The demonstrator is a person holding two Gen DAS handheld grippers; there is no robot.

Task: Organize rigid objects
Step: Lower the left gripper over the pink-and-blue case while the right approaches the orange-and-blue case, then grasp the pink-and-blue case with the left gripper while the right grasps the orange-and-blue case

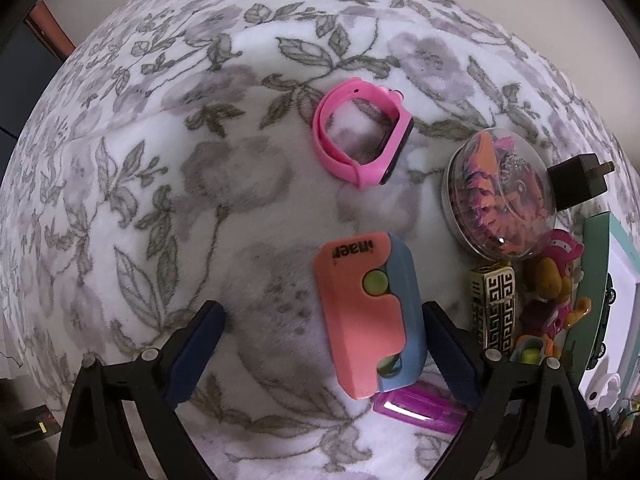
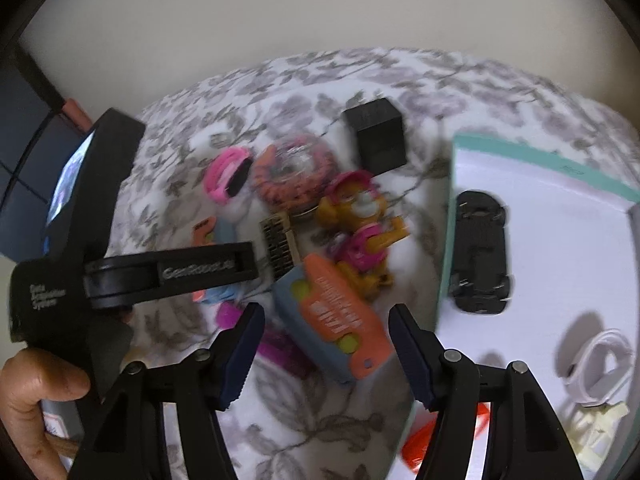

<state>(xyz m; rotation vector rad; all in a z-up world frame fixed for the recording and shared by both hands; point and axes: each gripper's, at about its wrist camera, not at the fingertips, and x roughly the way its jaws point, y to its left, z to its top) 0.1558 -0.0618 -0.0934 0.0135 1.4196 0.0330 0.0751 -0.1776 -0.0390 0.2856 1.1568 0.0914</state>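
1. Covering the surface, a floral blanket [image 1: 160, 184] meets a plain wall [image 2: 280, 12].
2. Left gripper [image 1: 324, 320] fingers spread wide, the coral-blue case [image 1: 370, 312] between them, nearer the right finger.
3. Right gripper [image 2: 326, 330] fingers wide around the orange-blue case [image 2: 336, 312].

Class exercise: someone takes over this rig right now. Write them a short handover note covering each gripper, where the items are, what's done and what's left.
Left gripper: open, straddling the orange-and-blue case, not closed on it.
Right gripper: open, empty, above a second orange-and-blue case.
In the box: toy car, white band, a few small pieces.
Left on the blanket: both cases, pink watch, round tin, charger, figurine, gold block, purple item.
Likely next: grip a case, move it to the box.
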